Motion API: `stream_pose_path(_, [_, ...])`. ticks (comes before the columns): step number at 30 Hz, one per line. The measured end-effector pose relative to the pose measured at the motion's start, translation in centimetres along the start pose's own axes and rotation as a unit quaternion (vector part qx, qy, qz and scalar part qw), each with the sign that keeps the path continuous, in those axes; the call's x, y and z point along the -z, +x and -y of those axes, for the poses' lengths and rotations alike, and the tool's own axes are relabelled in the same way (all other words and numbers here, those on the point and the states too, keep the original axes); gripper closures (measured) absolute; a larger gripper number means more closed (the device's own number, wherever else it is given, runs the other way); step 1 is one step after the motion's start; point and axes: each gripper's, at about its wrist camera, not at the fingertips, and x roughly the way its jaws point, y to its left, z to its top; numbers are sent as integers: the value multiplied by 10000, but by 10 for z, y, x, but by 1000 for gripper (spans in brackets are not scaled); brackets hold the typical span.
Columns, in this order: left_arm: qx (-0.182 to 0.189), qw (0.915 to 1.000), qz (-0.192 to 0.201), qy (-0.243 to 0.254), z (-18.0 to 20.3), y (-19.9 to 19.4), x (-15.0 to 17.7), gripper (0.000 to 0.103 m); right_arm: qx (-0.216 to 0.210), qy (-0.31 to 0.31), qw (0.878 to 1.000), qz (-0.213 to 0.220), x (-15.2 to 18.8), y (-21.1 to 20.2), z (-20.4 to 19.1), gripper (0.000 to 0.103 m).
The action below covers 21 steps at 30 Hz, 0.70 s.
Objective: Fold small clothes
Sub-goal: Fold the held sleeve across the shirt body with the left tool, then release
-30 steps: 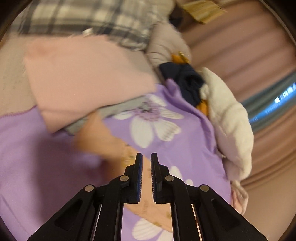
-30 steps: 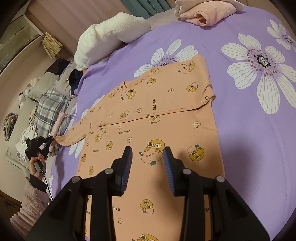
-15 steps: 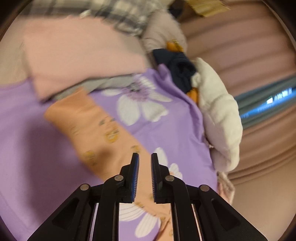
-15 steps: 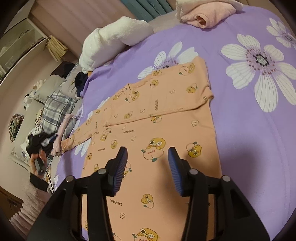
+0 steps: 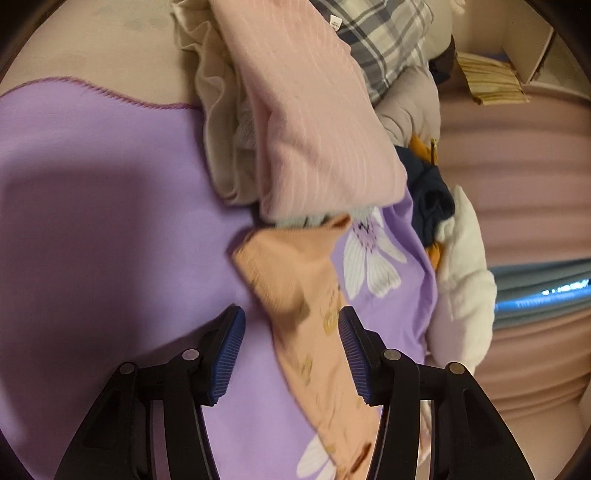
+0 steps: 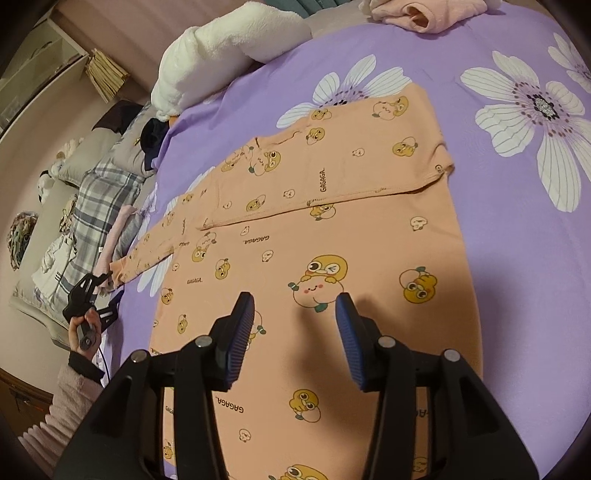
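An orange child's top [image 6: 332, 236] printed with yellow cartoon figures lies flat on a purple flowered blanket [image 6: 517, 229]. Its far sleeve is folded across the chest. Its near sleeve stretches out to the left, and its cuff [image 5: 280, 254] lies just beyond my left gripper [image 5: 290, 328], which is open and empty above the sleeve. My right gripper [image 6: 295, 317] is open and empty above the lower body of the top. The left gripper also shows in the right wrist view [image 6: 92, 291], beside the cuff.
A pile of clothes lies at the blanket's left edge: a pink ribbed garment [image 5: 314, 122], a plaid one [image 5: 380, 40] and a dark one [image 5: 428, 199]. A white plush roll [image 6: 229, 51] and a pink folded garment [image 6: 417, 14] lie at the far edge.
My left gripper has opened and let go of the sleeve, which now lies stretched on the blanket. My right gripper has opened a little wider and barely moved.
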Motion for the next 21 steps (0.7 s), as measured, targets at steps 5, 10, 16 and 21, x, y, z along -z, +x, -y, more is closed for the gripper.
stream_pose_path(5, [13, 9998, 117, -133, 3, 13, -10, 51, 138, 33, 9999, -16, 0, -1, 3, 56])
stream_pose_path(10, [-542, 9981, 171, 222, 15, 17, -6, 82, 251, 50, 9997, -6, -1, -3, 5, 57])
stream_pose_path(16, [-576, 9930, 52, 1026, 51, 8, 15, 97, 244, -54, 9997, 52, 1, -7, 2, 57])
stream_pose_path(21, [-198, 9779, -64, 2081, 119, -1, 55, 97, 100, -11, 9999, 130, 4, -11, 4, 56])
